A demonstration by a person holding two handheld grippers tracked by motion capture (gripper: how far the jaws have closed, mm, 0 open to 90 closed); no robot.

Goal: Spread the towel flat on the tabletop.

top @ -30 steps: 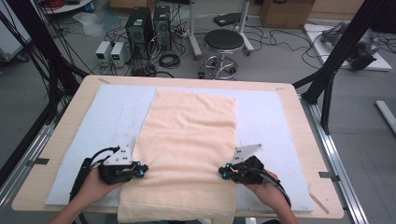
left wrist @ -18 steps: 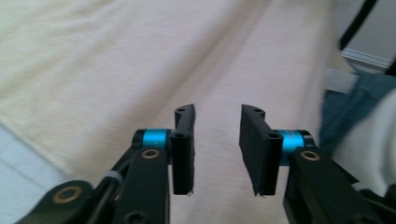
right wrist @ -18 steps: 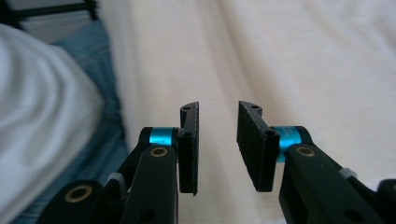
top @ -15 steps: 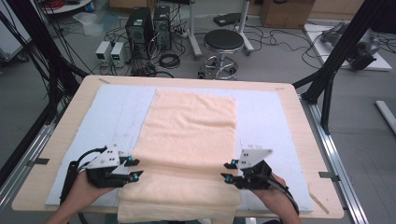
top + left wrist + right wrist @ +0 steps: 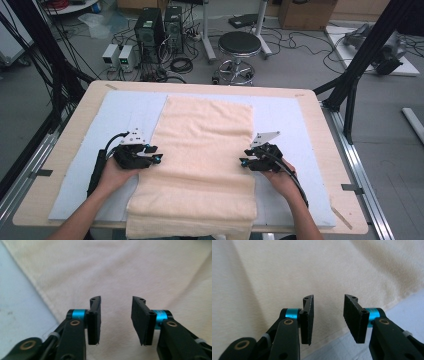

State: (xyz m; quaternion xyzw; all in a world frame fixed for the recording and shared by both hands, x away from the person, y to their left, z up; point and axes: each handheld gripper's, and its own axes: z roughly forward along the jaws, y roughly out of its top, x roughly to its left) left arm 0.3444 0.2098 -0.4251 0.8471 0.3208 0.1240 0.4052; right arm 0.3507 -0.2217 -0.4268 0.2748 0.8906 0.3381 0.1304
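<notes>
On the desk (image 5: 65, 165) a cream towel (image 5: 205, 150) lies flat over a pale blue cloth (image 5: 125, 107), its near end hanging over the desk edge. At the towel's left edge the left gripper (image 5: 156, 153) has its jaws spread, just opened, nothing between them. At its right edge the right gripper (image 5: 243, 157) is also spread and empty.

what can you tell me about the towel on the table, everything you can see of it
The towel is pale peach terry cloth, long and rectangular, spread flat lengthwise down the middle of a light blue mat. Its near end hangs over the table's front edge. Soft wrinkles cross it and a low fold runs across near the front. The left gripper sits at its left edge and the right gripper at its right edge, both with jaws apart and nothing pinched between them.
</notes>
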